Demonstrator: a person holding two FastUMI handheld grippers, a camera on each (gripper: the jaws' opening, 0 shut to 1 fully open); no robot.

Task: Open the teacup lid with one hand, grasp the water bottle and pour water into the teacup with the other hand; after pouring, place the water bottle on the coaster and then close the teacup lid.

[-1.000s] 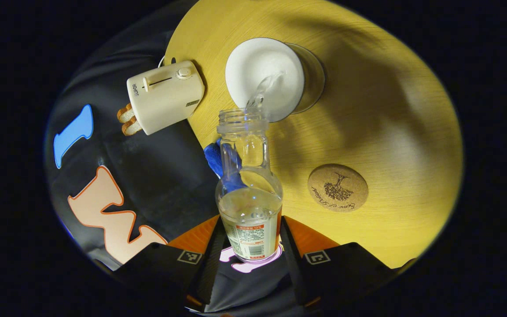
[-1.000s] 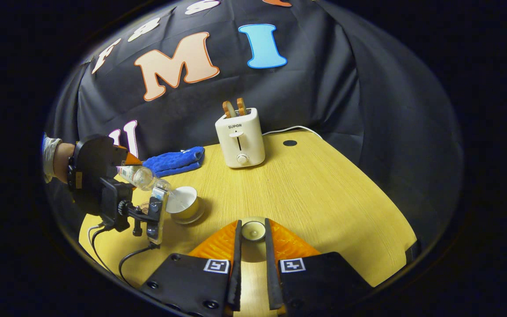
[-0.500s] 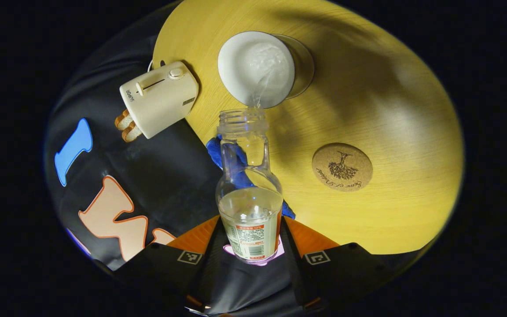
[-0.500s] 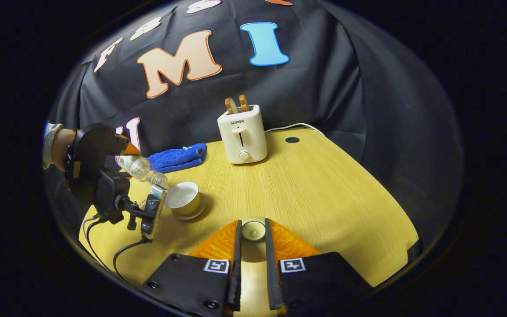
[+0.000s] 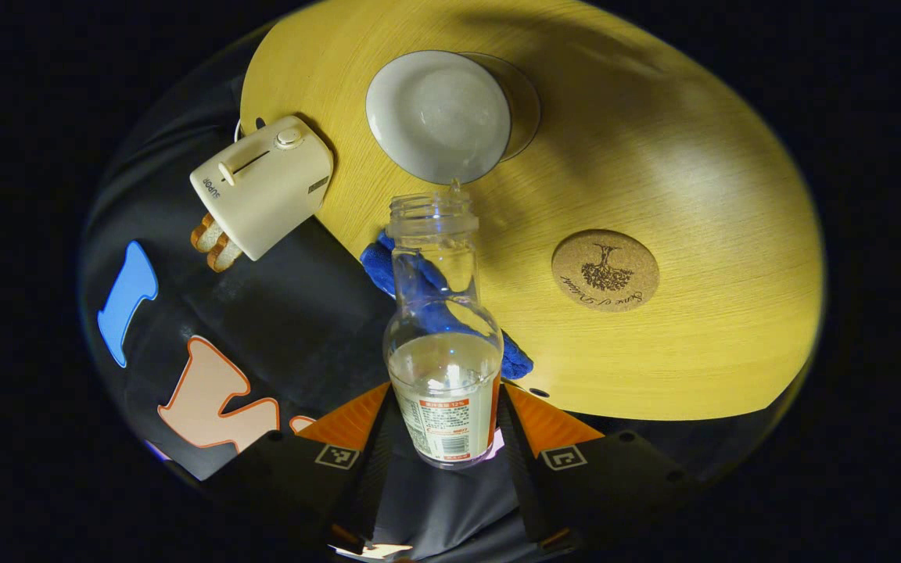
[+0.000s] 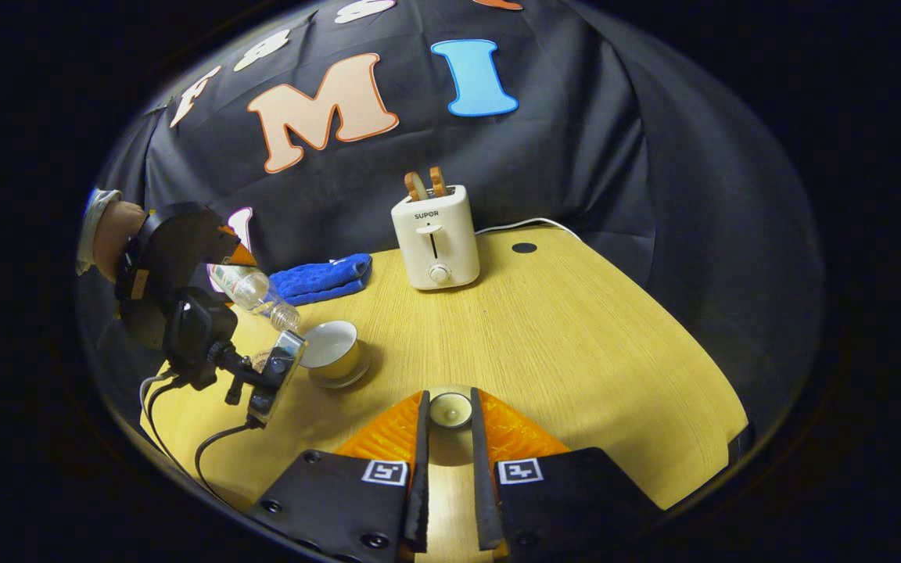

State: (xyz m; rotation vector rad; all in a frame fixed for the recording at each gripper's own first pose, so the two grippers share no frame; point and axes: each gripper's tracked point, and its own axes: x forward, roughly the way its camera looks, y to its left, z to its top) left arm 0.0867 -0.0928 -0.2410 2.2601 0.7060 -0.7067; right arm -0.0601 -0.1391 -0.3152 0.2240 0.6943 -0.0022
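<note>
Left tongs [image 5: 444, 407] clamped on clear, half-full water bottle [image 5: 441, 344], tilted over open teacup [image 5: 436, 116]. Right tongs [image 6: 449, 422] gripping teacup lid [image 6: 450, 408].

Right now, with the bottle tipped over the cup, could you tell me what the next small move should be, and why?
Probably tip the water bottle upright in the left tongs. Only a last drop hangs at its mouth, the teacup holds water, and the coaster lies bare beside it. The right tongs hold the lid off the cup.
</note>
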